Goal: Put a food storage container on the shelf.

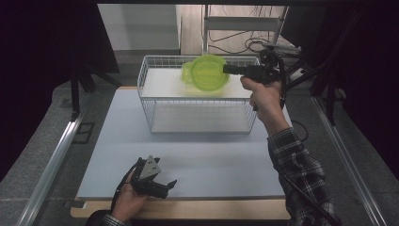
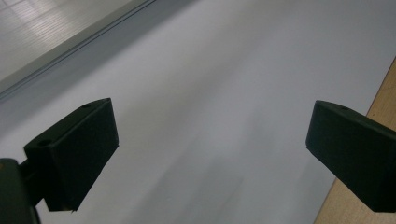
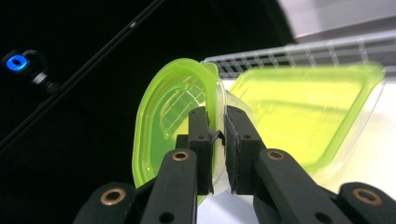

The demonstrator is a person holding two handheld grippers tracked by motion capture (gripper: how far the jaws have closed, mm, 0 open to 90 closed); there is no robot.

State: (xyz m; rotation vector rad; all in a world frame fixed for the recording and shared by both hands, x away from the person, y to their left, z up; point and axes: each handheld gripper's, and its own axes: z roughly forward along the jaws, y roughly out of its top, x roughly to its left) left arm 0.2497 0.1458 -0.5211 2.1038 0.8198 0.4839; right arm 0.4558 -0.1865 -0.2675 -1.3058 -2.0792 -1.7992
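We hold the green tub (image 1: 205,73) by its rim above the wire basket (image 1: 155,101), right tool (image 3: 217,128) clenched on it; left tool (image 2: 210,140) rests released. Light, thin, probably flexible plastic: its rim seems the best hold.

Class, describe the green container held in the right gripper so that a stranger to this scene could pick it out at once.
Start at the white wire basket at the far side of the table. Above its far right corner the right gripper pinches the rim of a container. It is translucent lime green plastic, held up on edge, and in the right gripper view a second green piece lies in the basket behind it.
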